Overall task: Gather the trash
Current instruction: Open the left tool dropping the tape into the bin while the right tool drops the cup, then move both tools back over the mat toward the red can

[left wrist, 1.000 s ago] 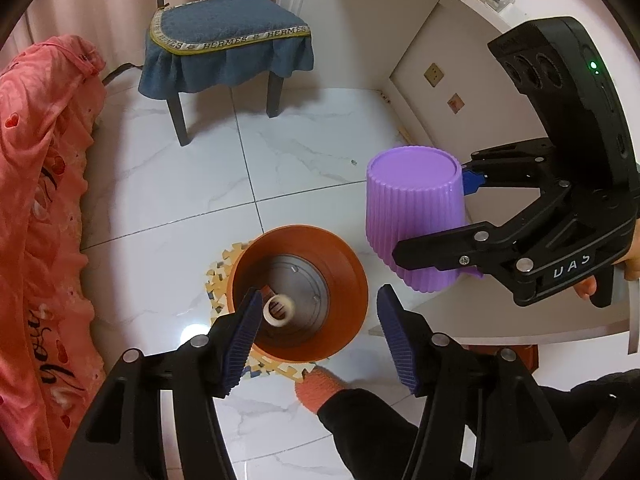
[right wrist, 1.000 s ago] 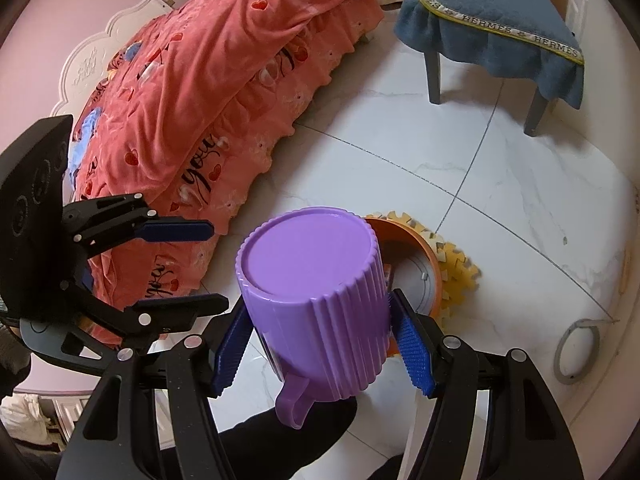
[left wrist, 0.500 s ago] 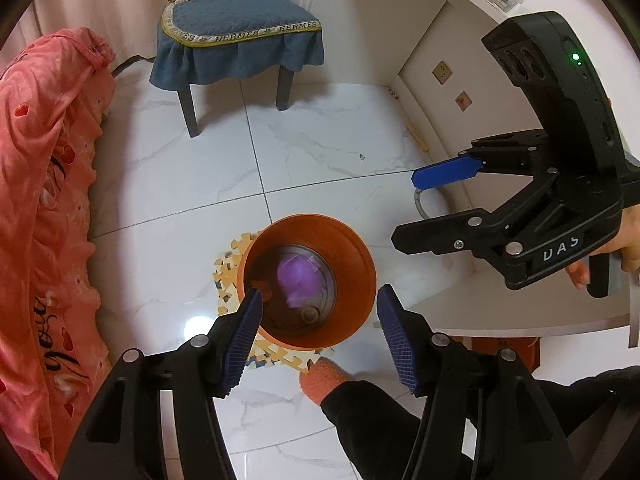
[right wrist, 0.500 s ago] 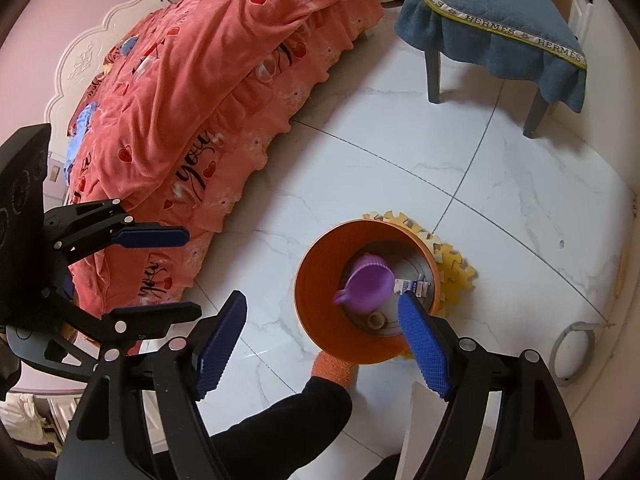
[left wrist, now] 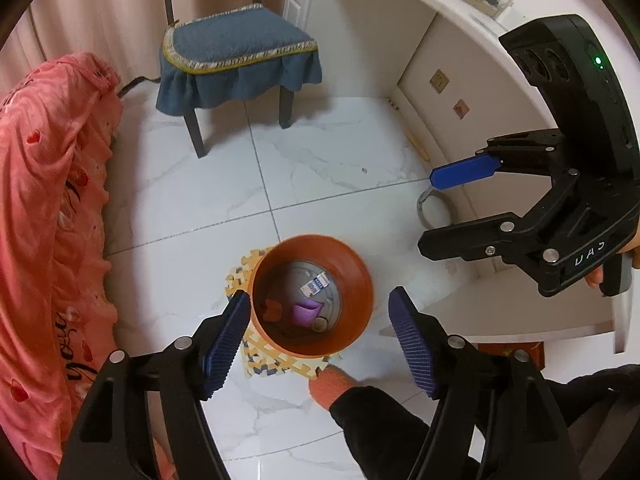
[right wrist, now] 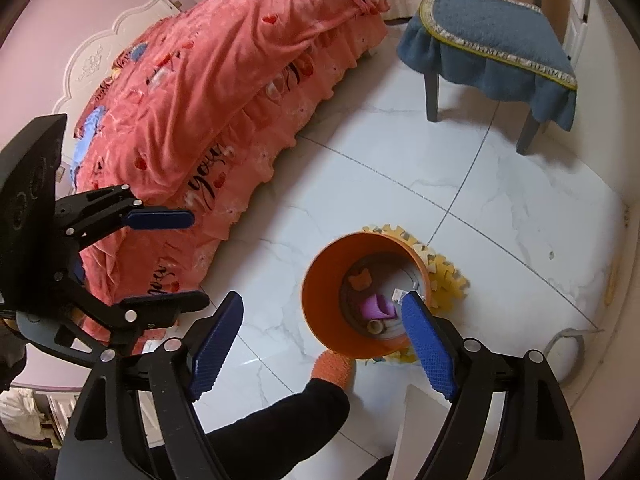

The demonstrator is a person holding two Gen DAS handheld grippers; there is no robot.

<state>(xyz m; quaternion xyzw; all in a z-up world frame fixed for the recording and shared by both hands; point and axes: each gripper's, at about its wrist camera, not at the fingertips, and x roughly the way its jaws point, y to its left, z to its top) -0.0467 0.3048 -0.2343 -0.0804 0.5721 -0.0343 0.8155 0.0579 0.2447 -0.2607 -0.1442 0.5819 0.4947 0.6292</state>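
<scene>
We hold both grippers high above the round orange plastic trash bin (left wrist: 312, 344), which stands on a yellow foam puzzle mat (right wrist: 444, 276) on the white marble tile floor (left wrist: 320, 160). The ribbed purple plastic cup (left wrist: 306, 313) lies on its side at the bin's bottom, well below and apart from our right gripper (right wrist: 320, 344), whose blue-padded jaws stand wide apart and carry nothing. Our left gripper (left wrist: 320, 340) is likewise spread wide and empty.

A second ago the right gripper clamped that cup above the bin; half a second ago the cup was already inside, and now it has settled flat.

In the bin we count one purple cup, one small roll of tape (left wrist: 320, 325), one orange bear-shaped piece (right wrist: 360, 280) and one small printed packet (left wrist: 315, 285). One blue-cushioned chair (left wrist: 236, 56) stands beyond.
</scene>
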